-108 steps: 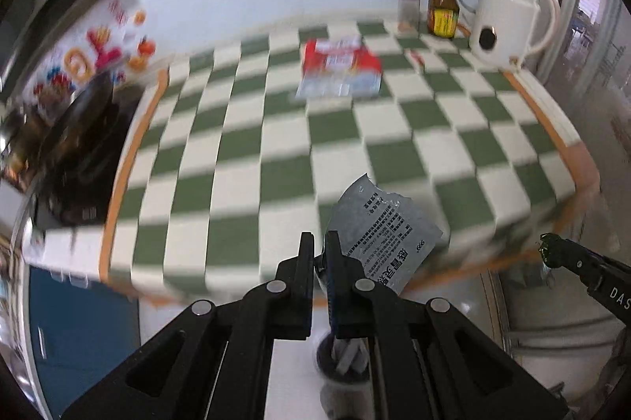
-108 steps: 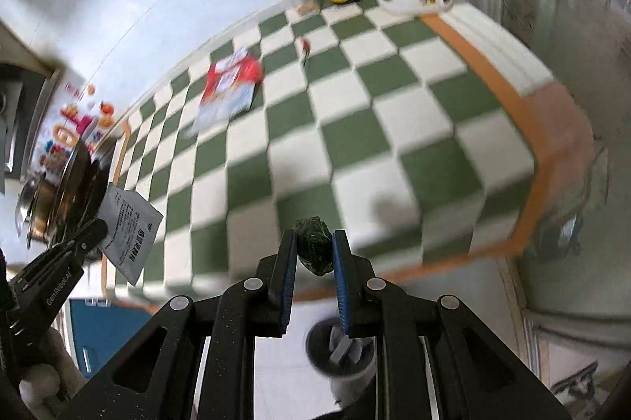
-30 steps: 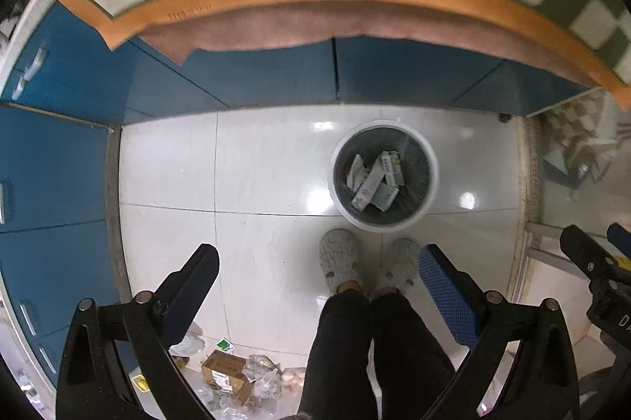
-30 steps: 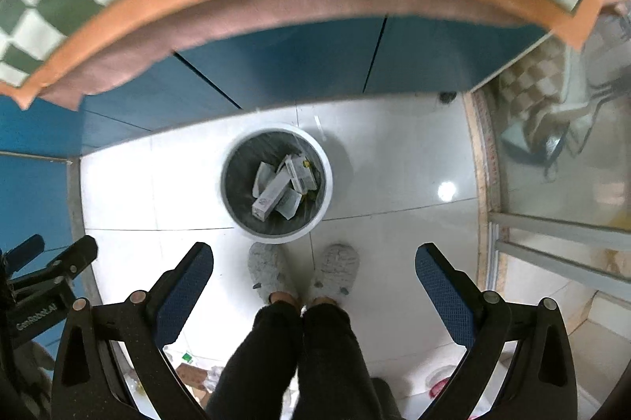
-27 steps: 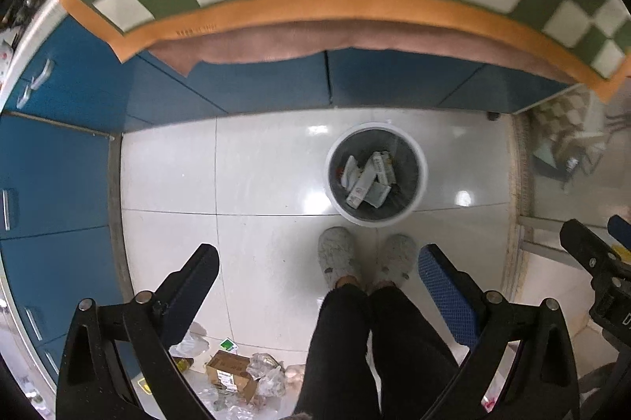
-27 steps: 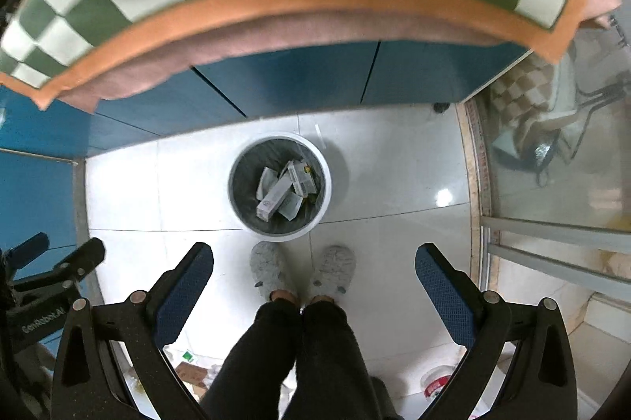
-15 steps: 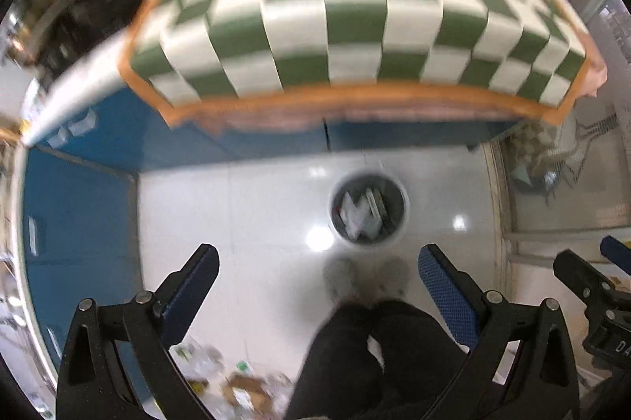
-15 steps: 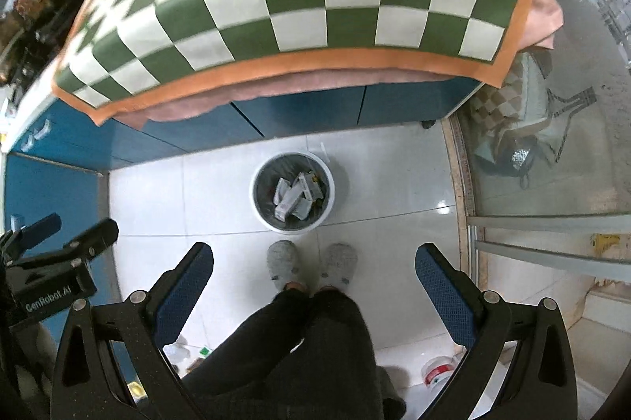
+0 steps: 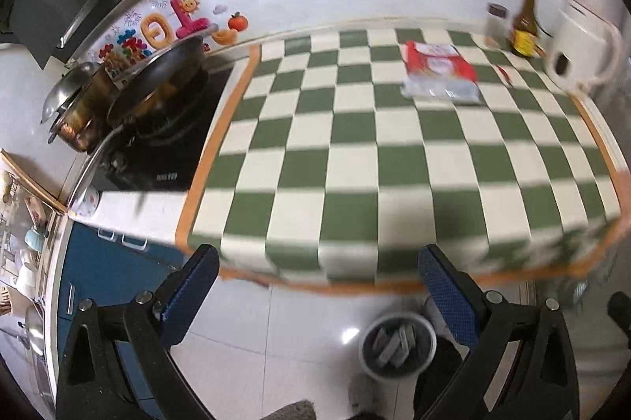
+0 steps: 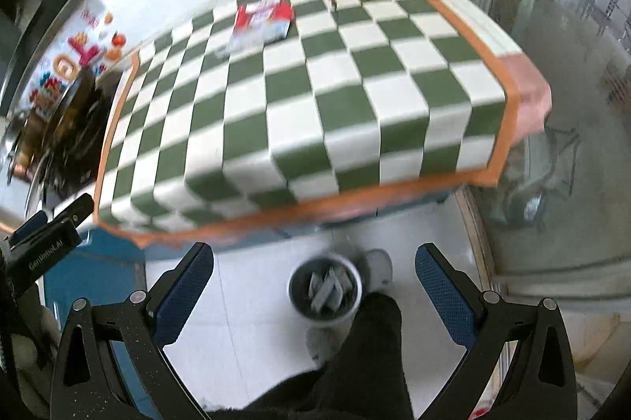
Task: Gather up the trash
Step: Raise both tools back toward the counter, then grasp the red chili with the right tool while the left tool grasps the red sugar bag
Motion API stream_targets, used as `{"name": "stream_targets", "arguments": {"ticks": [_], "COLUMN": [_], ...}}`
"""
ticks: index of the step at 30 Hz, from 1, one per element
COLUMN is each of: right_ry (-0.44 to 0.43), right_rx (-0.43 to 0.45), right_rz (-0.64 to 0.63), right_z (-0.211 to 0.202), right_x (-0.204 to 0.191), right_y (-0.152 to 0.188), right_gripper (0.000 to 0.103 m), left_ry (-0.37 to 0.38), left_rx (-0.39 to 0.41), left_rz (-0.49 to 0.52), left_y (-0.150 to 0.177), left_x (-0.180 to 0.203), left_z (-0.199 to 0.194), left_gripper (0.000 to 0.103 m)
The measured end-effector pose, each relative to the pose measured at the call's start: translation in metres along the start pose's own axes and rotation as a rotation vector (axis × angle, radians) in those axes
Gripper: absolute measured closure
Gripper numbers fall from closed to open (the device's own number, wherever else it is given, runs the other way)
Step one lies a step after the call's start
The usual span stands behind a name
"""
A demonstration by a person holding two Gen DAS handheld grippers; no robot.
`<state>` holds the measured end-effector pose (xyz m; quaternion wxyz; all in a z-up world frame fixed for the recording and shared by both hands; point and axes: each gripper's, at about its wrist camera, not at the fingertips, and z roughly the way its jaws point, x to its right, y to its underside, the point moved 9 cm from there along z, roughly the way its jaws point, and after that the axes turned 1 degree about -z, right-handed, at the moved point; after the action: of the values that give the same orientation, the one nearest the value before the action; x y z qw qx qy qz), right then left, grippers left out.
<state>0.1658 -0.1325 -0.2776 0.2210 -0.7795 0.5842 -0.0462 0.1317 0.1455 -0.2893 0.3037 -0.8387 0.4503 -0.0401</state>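
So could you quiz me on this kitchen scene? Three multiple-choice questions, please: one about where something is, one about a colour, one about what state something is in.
1. Where is the trash bin?
A. On the counter
B. On the floor in front of the counter
C. On the stove

2. What colours are the checks of the cloth on the counter?
A. Green and white
B. Red and black
C. Blue and yellow

3. How are the two claws?
A. Both clamped on trash
B. One open, one shut
C. Both open and empty

Answers:
1. B: the trash bin stands on the white tiles below the counter's edge, next to the person's slipper.
2. A: the cloth shows green and white squares with an orange border.
3. C: the left claw and the right claw each have their fingers spread wide with nothing between them.
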Motion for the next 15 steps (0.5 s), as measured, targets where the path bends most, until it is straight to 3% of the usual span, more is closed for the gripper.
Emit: {"name": "stream_targets", "arguments": {"ticks": [5, 6, 7, 9, 15], "right_ry": [-0.006, -0.018, -0.022, -0.022, 0.015], "right_rx": [0.005, 0.003, -0.003, -0.026, -0.080], "right_rz": [-0.004, -0.003, 0.001, 0.004, -0.011], "right_z": [0.054, 0.072, 0.089, 0.125, 0.242], "right_x": [0.014, 0.017, 0.019, 0.024, 0.038], "right_y": [-0.102, -0.131, -0.156, -0.205, -0.336], "right_gripper": [0.000, 0.006, 0.011, 0.031, 0.044], "left_ry": [-0.049, -0.036, -0.019, 0.038, 0.204], "left_rx": [-0.087, -0.124, -0.155, -0.237, -0.415], "left_rz": [-0.032, -0.045, -0.064, -0.130, -0.300], "left_y": [-0.062, -0.074, -0.083, -0.105, -0.146], "left_x": [0.023, 0.031, 0.037, 0.053, 0.108], "left_z": [0.068, 0.086, 0.099, 0.137, 0.227], "left_gripper": [0.000, 0.000, 0.000, 0.000, 0.000]}}
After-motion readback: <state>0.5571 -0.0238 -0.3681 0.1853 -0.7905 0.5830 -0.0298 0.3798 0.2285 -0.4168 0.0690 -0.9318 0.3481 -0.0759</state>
